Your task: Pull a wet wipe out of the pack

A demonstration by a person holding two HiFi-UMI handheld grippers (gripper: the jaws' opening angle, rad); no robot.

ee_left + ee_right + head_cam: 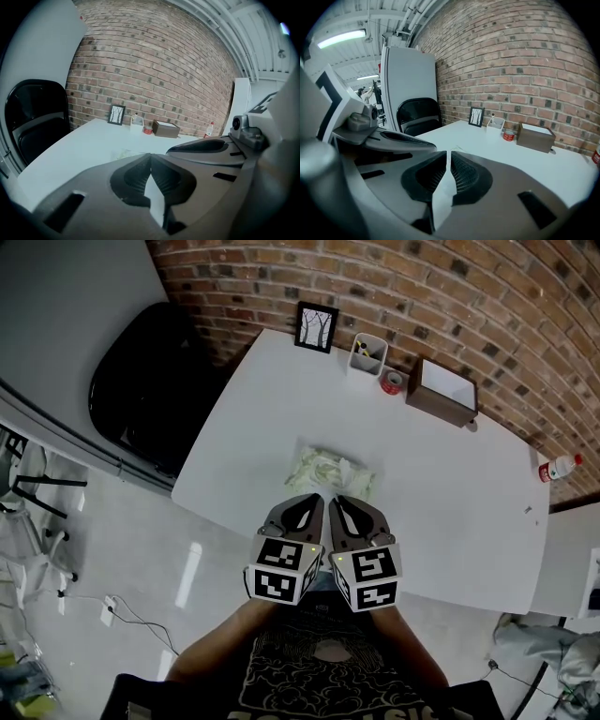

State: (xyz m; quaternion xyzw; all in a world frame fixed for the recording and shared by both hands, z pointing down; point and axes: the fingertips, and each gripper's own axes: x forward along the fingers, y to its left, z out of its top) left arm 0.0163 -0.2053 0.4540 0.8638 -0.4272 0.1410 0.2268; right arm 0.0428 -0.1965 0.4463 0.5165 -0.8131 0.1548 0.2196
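The wet wipe pack [330,471], pale green and crinkled, lies flat on the white table [450,512] near its front edge. I hold both grippers side by side just on the near side of the pack, tips pointing at it, neither touching it. My left gripper [314,500] is shut with nothing in it, and its tips meet in the left gripper view [150,155]. My right gripper [337,502] is shut and empty too, with only a hairline slit between its tips [448,153]. The left jaws hide most of the pack [123,153].
Along the brick wall at the back of the table stand a framed picture [317,327], a white pen holder [368,353], a red tape roll [392,382] and a brown open box [443,390]. A bottle [560,468] lies far right. A black chair [150,381] stands left.
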